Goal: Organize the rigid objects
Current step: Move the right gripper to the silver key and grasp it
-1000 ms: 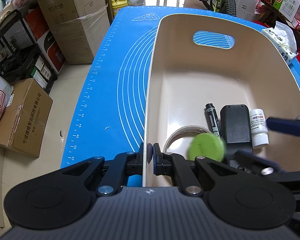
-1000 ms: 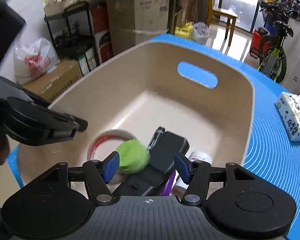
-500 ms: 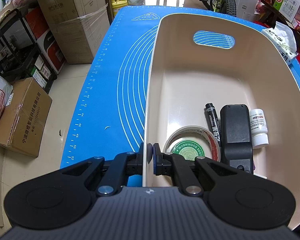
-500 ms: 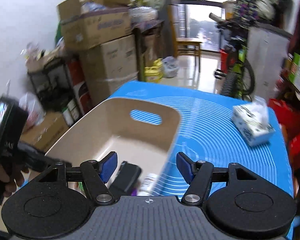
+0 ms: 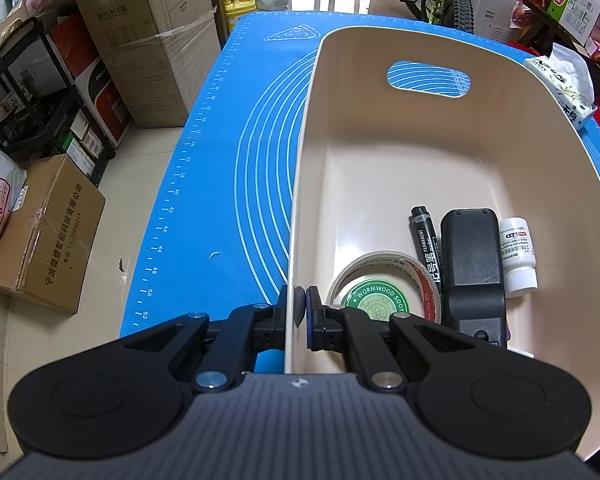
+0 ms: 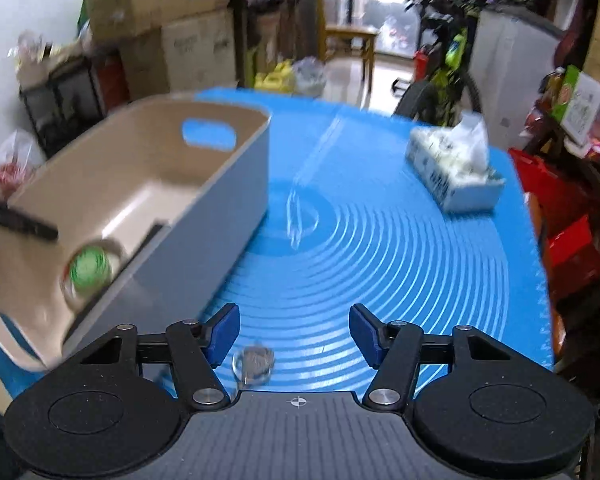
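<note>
lying lengthwise in bin (image 5: 500, 120), marker (image 5: 427, 246)

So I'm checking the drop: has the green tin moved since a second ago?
Yes. The green tin left the right tongs and now lies inside the tape roll in the bin.

Left hand-held gripper (image 5: 301, 309) clamped shut; right hand-held gripper (image 6: 295, 333) closing, empty.

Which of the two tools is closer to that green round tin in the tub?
Left. The left tool is clamped on the tub wall right beside the green tin. The right tool is outside the tub, over the blue mat.
</note>
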Demonstrator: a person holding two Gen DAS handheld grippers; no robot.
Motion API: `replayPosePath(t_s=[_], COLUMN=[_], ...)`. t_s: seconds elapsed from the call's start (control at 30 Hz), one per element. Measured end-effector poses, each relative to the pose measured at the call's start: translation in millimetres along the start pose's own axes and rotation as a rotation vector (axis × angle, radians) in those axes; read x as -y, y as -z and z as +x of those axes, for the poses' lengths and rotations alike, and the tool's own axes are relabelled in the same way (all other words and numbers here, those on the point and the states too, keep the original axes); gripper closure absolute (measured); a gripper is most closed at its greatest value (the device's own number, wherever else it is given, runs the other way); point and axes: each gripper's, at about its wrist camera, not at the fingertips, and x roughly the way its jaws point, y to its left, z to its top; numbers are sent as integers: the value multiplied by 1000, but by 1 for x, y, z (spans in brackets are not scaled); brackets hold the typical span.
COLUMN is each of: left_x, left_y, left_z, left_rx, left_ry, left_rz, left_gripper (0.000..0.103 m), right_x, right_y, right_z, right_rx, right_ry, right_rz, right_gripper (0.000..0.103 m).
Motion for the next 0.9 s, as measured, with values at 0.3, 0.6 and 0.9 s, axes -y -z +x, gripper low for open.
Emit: replayPosePath(t_s=[0.3, 0.6, 0.9], left_x=[0, 0, 0], left_y=[0, 0, 0], left_z=[0, 0, 0], left_rx=[0, 0, 0], left_ry=[-2, -2, -2], left_rz=[2, 2, 2], left_gripper=[95, 95, 95], right_x=[-30, -43, -36], right_y=[20, 29, 23], right_z=[37, 57, 53], right_rx=[-103, -127, -69], right_ry=[-37, -32, -6], right_rz=[-174, -257, -254], right_gripper=[41, 53, 61])
